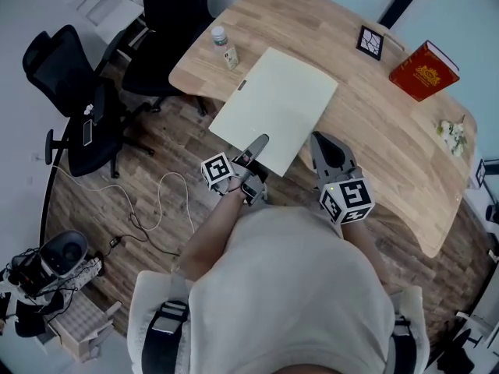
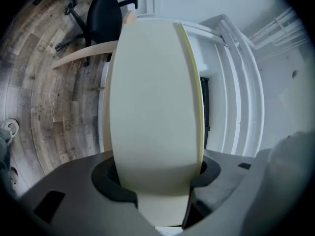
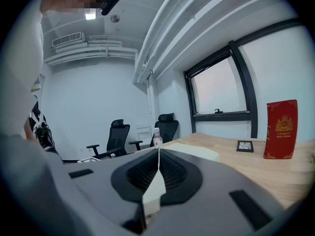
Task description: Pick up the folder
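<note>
Head view, biggest thing first: what is it?
— A broad light-wood table (image 1: 390, 139) with a curved rim. Beyond it, 2 black office chairs (image 1: 78, 107) stand on the plank floor.

And the folder?
— The pale cream rectangular folder (image 1: 277, 104) lies across the table's near side, with 1 corner jutting past the rim. Whether its far end rests on the wood I cannot tell.

Who has it?
— The left gripper (image 1: 256, 146). In the left gripper view the folder fills the gap and both jaws clamp it. The right gripper (image 1: 321, 142) sits just beside the folder's near right edge, jaws pressed together with nothing between them.

Smaller things? Any containers?
— A red hardcover book (image 1: 423, 70) stands near the far rim, with a small black square frame (image 1: 369, 43) near it. 1 small clear bottle (image 1: 224, 45) with a white cap stands near the folder's far left edge. I cannot make out its contents.
</note>
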Tool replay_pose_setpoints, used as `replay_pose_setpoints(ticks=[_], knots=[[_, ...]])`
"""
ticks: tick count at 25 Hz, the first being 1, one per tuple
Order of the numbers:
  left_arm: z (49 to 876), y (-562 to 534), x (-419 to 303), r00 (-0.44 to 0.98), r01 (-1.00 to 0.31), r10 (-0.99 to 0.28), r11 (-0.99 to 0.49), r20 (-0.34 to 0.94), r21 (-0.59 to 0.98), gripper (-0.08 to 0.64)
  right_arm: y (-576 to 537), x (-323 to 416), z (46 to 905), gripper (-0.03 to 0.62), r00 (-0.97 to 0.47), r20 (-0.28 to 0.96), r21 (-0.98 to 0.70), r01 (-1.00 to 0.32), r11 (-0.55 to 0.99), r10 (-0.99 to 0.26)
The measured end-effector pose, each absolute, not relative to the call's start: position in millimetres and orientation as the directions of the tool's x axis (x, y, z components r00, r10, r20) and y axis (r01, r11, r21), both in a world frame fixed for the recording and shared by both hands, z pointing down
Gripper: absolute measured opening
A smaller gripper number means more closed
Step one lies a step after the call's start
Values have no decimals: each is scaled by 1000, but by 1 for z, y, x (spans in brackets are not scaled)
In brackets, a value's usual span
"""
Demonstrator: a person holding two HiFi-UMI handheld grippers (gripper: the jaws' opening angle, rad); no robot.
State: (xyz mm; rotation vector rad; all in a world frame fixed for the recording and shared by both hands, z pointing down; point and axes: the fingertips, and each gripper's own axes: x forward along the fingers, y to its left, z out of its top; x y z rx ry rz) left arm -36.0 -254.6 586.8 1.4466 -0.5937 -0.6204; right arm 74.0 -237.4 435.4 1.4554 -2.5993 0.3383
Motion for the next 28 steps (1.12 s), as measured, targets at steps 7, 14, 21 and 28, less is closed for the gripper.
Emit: replay_pose_setpoints(ticks=[7, 14, 21, 28], knots=[[566, -227, -39, 683, 60, -729, 4, -38, 998, 284, -216, 86, 432, 20, -537, 216, -147, -843, 517, -815], [553, -200, -46, 645, 80, -762, 0, -51, 997, 284, -194, 101, 434, 20, -531, 206, -180, -846, 501, -822], [530, -169, -38, 626, 108, -773, -45, -103, 993, 284, -172, 119, 436, 20, -523, 200, -191, -850, 491, -828], [514, -131, -31, 615, 110, -779, -72, -125, 991, 284, -143, 131, 428, 20, -522, 173, -195, -849, 491, -835]])
